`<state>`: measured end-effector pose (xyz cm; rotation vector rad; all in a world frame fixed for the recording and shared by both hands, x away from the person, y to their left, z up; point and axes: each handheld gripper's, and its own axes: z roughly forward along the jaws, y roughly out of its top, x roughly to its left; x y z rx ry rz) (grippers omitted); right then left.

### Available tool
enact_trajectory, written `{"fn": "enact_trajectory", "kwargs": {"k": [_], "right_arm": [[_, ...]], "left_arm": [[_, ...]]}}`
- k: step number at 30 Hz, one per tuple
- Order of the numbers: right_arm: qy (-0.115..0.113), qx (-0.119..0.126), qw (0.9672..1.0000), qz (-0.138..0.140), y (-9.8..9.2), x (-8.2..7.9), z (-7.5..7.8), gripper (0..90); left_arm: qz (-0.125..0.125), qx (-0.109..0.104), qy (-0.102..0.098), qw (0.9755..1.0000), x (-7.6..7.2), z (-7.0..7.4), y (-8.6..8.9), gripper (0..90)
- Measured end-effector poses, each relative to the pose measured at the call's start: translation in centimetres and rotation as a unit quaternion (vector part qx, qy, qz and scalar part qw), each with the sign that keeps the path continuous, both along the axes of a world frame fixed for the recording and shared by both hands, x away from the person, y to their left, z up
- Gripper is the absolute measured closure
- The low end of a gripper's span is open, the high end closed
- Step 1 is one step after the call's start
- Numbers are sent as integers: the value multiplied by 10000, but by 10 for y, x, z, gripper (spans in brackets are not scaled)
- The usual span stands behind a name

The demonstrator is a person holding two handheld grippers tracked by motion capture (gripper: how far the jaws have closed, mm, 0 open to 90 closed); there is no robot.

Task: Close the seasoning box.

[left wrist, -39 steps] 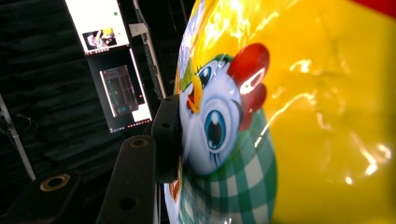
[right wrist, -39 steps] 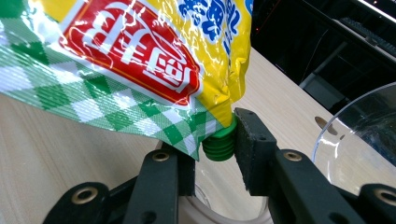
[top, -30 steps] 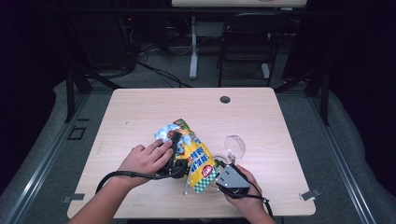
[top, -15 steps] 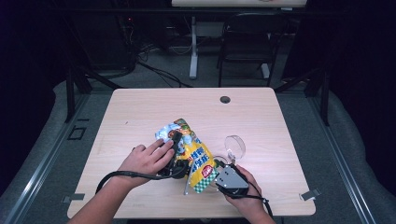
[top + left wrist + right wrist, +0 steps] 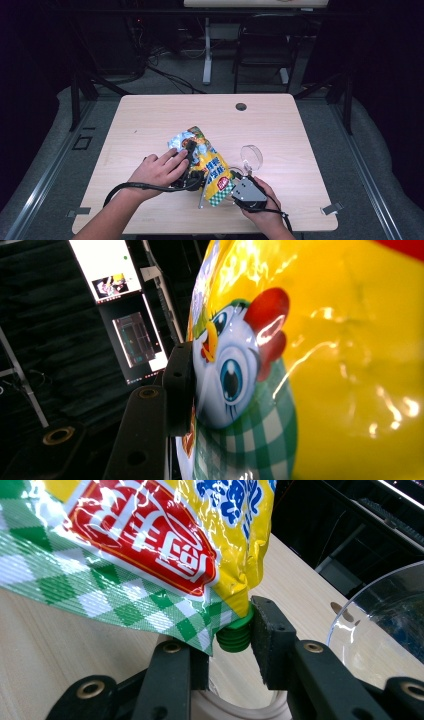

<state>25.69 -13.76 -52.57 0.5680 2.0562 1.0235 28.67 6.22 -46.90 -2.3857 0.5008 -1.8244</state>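
A shiny yellow pouch (image 5: pixel 209 162) with a green checked bottom and a cartoon chicken (image 5: pixel 235 370) lies tilted at the table's middle front. My left gripper (image 5: pixel 192 156), under the person's left hand, is shut on the pouch's body; one black pad (image 5: pixel 178 385) presses its side and the other jaw is hidden behind the pouch. My right gripper (image 5: pixel 231 184) comes in from the lower right. Its jaws close on the pouch's green screw cap (image 5: pixel 234 637) at the pouch's (image 5: pixel 140 540) lower corner, with the right pad (image 5: pixel 265 635) against the cap.
A clear round bowl (image 5: pixel 251 156) stands just right of the pouch, close to the right gripper (image 5: pixel 231 642), and its rim (image 5: pixel 380 610) rises beside the jaws. The wooden table (image 5: pixel 150 120) has a dark cable hole (image 5: pixel 241 106) near the back edge.
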Motion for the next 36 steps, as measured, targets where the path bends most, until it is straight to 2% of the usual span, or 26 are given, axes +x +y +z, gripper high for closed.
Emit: {"fn": "enact_trajectory", "kwargs": {"k": [4,11,13,20,22,33,36], "right_arm": [[0,-19,10000,12,0,0,0,704],[7,-24,10000,14,1,0,0,704],[4,-20,10000,12,1,0,0,704],[12,-24,10000,5,0,0,0,704],[9,-33,10000,4,1,0,0,704],[4,-29,10000,-2,1,0,-1,704],[6,-35,10000,-3,1,0,-1,704]], "left_arm": [[22,29,12,10000,0,0,0,615],[-26,121,-105,9999,-1,1,-1,615],[13,158,-48,9999,-1,2,-2,615],[3,181,-62,9998,-1,2,-3,615],[-13,202,-120,9997,-2,2,-3,615],[0,274,-105,9996,-1,3,-4,616],[-65,302,-138,9994,-1,4,-5,616]]}}
